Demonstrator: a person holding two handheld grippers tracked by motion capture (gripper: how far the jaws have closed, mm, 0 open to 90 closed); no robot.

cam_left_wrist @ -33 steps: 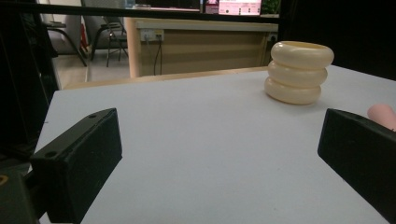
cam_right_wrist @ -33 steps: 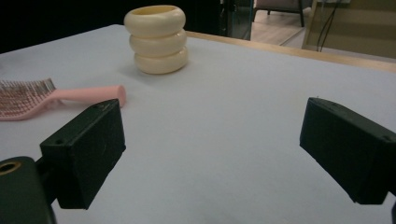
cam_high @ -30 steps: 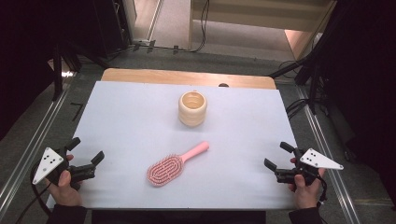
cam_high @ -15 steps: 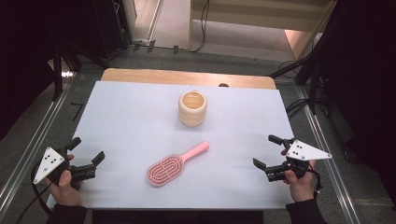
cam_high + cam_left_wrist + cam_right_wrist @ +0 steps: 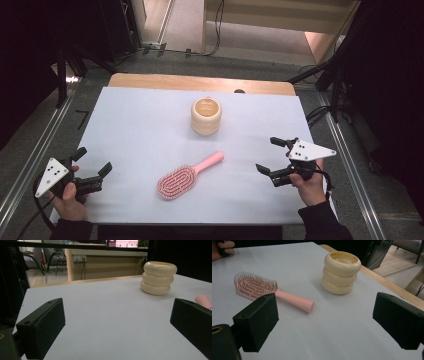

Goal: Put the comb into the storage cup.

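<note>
Both tongs are gaping empty: the pink hairbrush (image 5: 187,176) is lying between the left gripper (image 5: 92,168) and right gripper (image 5: 270,156) (cream cup (image 5: 206,116) beyond).

1. A lab or office workspace, set up as a recording station.
2. A white-topped table (image 5: 150,115) stands between metal rails (image 5: 30,165), with cables (image 5: 217,25) trailing across the floor.
3. Office chairs (image 5: 53,258) and a wooden desk (image 5: 105,262) stand behind.

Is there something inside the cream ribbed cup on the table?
The cream cup looks empty: the right gripper view shows bare inner wall below its rim. Its bottom is hidden by the near wall, so that cannot be checked.
</note>
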